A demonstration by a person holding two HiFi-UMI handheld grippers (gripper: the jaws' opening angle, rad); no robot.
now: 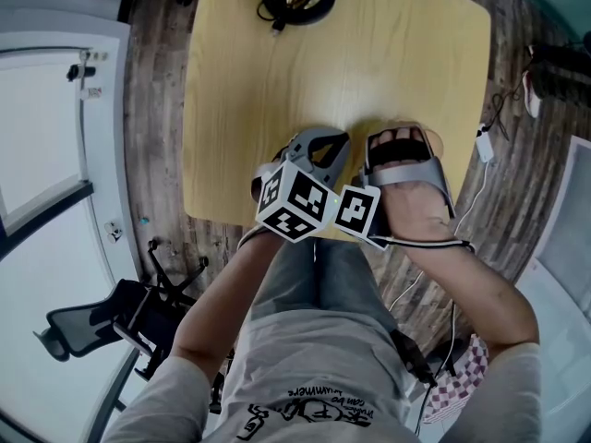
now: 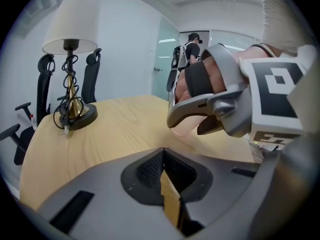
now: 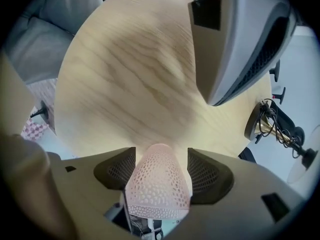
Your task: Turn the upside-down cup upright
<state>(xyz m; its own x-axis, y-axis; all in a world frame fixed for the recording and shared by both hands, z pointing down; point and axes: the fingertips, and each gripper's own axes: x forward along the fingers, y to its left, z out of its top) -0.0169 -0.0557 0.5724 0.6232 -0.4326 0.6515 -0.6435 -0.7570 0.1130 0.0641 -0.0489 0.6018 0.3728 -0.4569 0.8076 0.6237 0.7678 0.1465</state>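
cup [image 3: 157, 189]: pale pink, tapered, wall all small honeycomb holes; sits between the right gripper's jaws, narrow rounded end pointing away from that camera toward the tabletop, wide rim nearest the camera; whether it touches the table, cannot tell
right gripper [image 3: 160, 166]: grey plastic, dark mesh-textured pads [image 3: 117, 170] pinching the cup's sides
left gripper [image 2: 163, 156]: same grey shell, dark mesh pads pressed together at the tips, nothing held; just beside the right gripper
table [image 1: 369, 53]: light yellow wood grain, rounded corners; both grippers over its near part
lamp [image 2: 71, 59]: white cone shade, thin stem wound with black cord, round dark base; far end of the table
marker cubes [image 1: 294, 201]: black-and-white squares, touching side by side
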